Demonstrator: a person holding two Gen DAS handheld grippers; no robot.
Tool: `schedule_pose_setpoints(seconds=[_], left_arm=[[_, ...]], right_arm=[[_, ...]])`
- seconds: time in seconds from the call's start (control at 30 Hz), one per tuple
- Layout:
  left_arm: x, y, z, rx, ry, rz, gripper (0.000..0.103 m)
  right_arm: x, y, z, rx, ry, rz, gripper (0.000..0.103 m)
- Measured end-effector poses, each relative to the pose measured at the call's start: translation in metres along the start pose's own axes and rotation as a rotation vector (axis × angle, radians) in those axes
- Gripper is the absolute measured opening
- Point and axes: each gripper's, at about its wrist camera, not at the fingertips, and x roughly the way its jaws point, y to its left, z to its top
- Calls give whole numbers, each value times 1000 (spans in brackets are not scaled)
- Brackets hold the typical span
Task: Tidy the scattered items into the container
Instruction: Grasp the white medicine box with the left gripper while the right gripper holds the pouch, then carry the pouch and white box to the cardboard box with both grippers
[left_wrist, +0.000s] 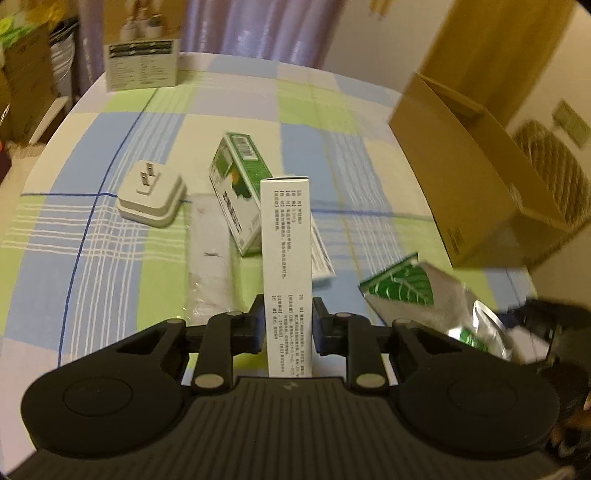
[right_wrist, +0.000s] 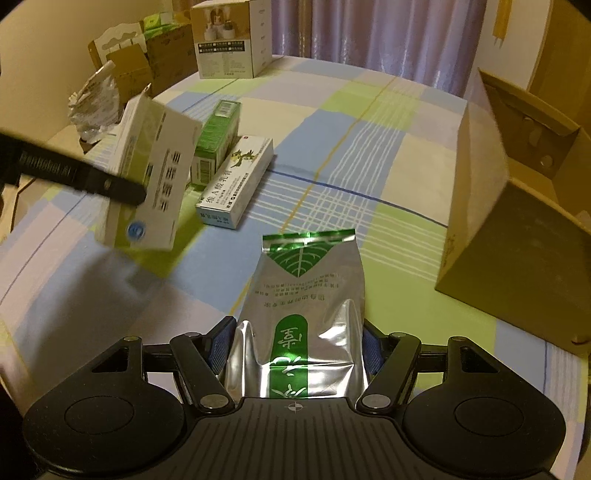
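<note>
Carrying both loads above the checked tablecloth, our left gripper (left_wrist: 289, 325) pinching the white medicine box (left_wrist: 286, 258) and right gripper (right_wrist: 299, 347) squeezing the foil tea pouch (right_wrist: 303, 295), we should drop each over the open cardboard box (right_wrist: 517, 236) separately.

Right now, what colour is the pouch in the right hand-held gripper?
Silver foil pouch with green leaf print and a green label strip; it shows best in the right wrist view.

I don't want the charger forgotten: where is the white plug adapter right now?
In the left wrist view, the white plug adapter lies prongs-up on the checked cloth, upper left, just left of the green box; no tongs touch it.
</note>
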Motion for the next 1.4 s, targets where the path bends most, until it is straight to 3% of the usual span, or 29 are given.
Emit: schedule_pose_setpoints(seconds=[0.2, 0.63, 1.0, 1.4], left_arm=[[-11, -32, -17, 99, 35, -2, 20], [-30, -68, -21, 141, 30, -19, 20], [-40, -108, 5, 196, -10, -58, 20], [-31, -190, 78, 300, -93, -165, 20]], right_arm=[[-21, -1, -10, 18, -7, -13, 70], [-69, -10, -24, 52, -56, -43, 69], [-115, -31, -20, 80, -146, -96, 69], [-156, -96, 10, 144, -246, -192, 69]])
